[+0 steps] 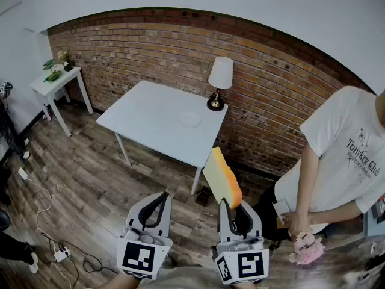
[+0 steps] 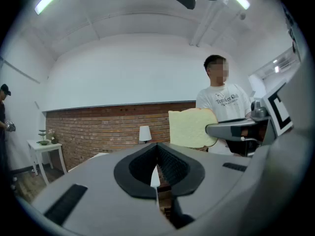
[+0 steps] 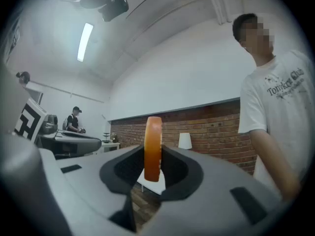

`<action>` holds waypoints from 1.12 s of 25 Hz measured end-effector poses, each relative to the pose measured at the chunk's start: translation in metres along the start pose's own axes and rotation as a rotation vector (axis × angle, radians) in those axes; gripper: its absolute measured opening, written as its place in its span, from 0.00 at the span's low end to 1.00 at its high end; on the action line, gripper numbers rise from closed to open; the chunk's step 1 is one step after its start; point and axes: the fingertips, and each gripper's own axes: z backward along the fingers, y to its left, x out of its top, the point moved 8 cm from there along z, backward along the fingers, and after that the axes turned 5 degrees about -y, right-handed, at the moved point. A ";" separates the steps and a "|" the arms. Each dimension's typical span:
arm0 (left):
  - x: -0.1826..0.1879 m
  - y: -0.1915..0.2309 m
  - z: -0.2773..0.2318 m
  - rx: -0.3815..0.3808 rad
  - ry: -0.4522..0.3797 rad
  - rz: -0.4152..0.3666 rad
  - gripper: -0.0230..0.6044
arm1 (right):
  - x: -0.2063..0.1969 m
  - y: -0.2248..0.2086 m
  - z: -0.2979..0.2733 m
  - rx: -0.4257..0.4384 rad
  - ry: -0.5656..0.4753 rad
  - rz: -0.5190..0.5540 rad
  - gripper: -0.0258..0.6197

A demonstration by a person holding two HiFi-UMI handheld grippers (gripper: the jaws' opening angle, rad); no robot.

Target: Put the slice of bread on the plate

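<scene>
A slice of bread (image 1: 221, 178) with a pale face and an orange-brown crust stands on edge between the jaws of my right gripper (image 1: 231, 208), which is shut on it. In the right gripper view the slice (image 3: 153, 149) shows edge-on between the pads. It is held over the wooden floor, short of the white table (image 1: 150, 116). A small white plate (image 1: 189, 120) lies on the table near the lamp. My left gripper (image 1: 161, 197) is beside the right one, jaws together and holding nothing. The left gripper view shows the bread (image 2: 192, 128) to the right of the left gripper (image 2: 156, 168).
A table lamp (image 1: 219, 83) stands at the table's far edge against the brick wall. A person in a white T-shirt (image 1: 343, 155) stands at the right holding pink flowers (image 1: 307, 248). A small side table with plants (image 1: 57, 80) is at the left; cables (image 1: 54, 245) lie on the floor.
</scene>
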 end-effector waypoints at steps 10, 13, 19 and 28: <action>-0.004 -0.008 -0.028 -0.009 0.011 0.000 0.05 | -0.007 -0.021 -0.016 -0.005 0.012 -0.010 0.18; -0.008 -0.010 -0.030 -0.006 0.016 0.005 0.05 | -0.012 -0.025 -0.018 0.000 0.017 -0.026 0.18; -0.013 -0.016 -0.038 0.007 0.024 0.008 0.05 | -0.019 -0.039 -0.021 0.008 0.024 -0.053 0.19; -0.016 -0.013 -0.053 0.029 0.020 0.000 0.05 | -0.026 -0.052 -0.031 0.013 0.023 -0.042 0.19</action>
